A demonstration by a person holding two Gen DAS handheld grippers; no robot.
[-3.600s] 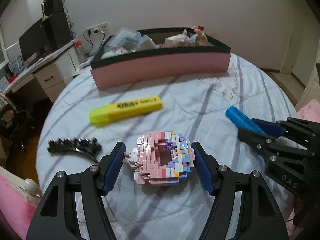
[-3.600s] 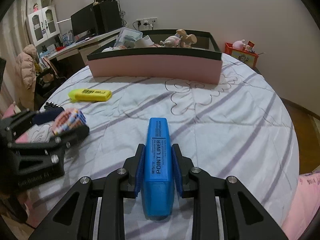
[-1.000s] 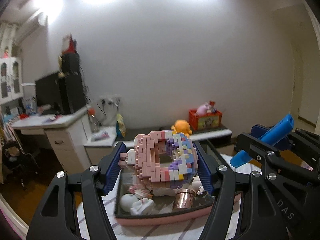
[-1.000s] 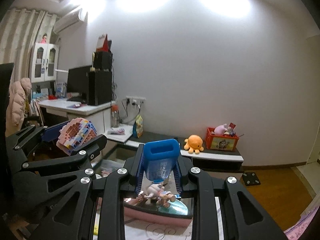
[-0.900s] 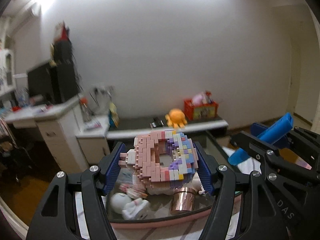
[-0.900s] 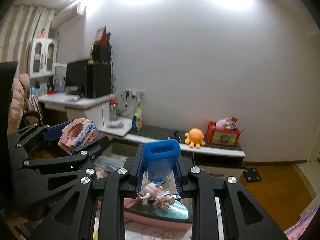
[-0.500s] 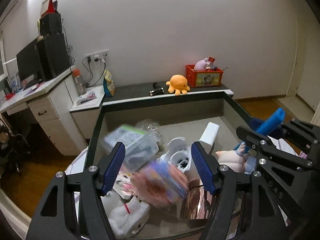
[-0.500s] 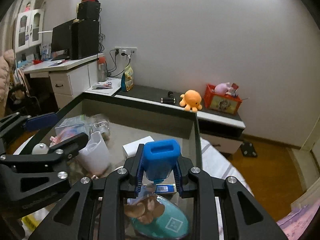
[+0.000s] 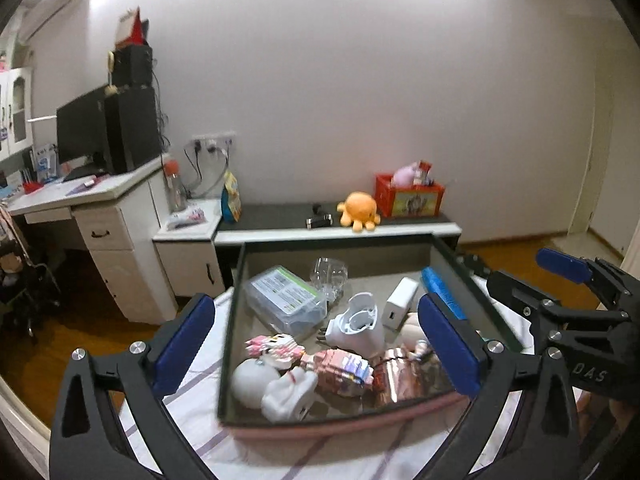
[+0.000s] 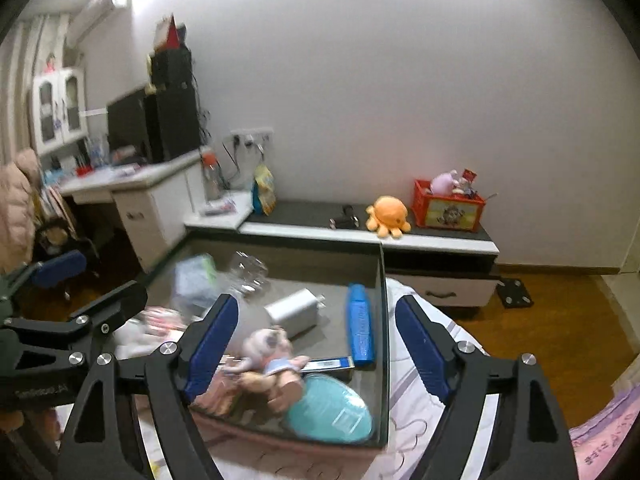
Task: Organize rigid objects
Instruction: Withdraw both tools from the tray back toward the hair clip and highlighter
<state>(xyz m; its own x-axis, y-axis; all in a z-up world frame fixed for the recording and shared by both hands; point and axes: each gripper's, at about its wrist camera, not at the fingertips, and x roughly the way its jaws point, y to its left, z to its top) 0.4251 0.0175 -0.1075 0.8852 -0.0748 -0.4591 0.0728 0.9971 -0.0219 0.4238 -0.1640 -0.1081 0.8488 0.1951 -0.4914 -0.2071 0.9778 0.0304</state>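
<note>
The pink-sided box (image 9: 340, 240) with a dark inner rim lies below both grippers. A pink brick donut (image 9: 340, 368) rests inside it among toys near the front wall. The blue highlighter (image 10: 360, 324) lies along the box's right wall and also shows in the left wrist view (image 9: 440, 292). My left gripper (image 9: 314, 302) hangs over the box, jaws opening wide, nothing between the pads. Over the box's right half, my right gripper (image 10: 316, 302) has its jaws opening and is empty too. Each gripper shows in the other's view: right gripper (image 9: 528, 276), left gripper (image 10: 94, 280).
The box also holds a white charger (image 9: 402, 304), a clear plastic case (image 9: 284, 296), a glass (image 9: 330, 274), white figurines (image 9: 276, 388), a copper cup (image 9: 400, 376), a doll (image 10: 272, 356) and a teal oval (image 10: 328, 408). A desk (image 9: 80, 196) and low cabinet (image 9: 340, 232) stand beyond.
Both grippers opened over the box. The brick donut fell from the left one and the blue highlighter from the right one; both now lie in the box. Both hands tipped downward.
</note>
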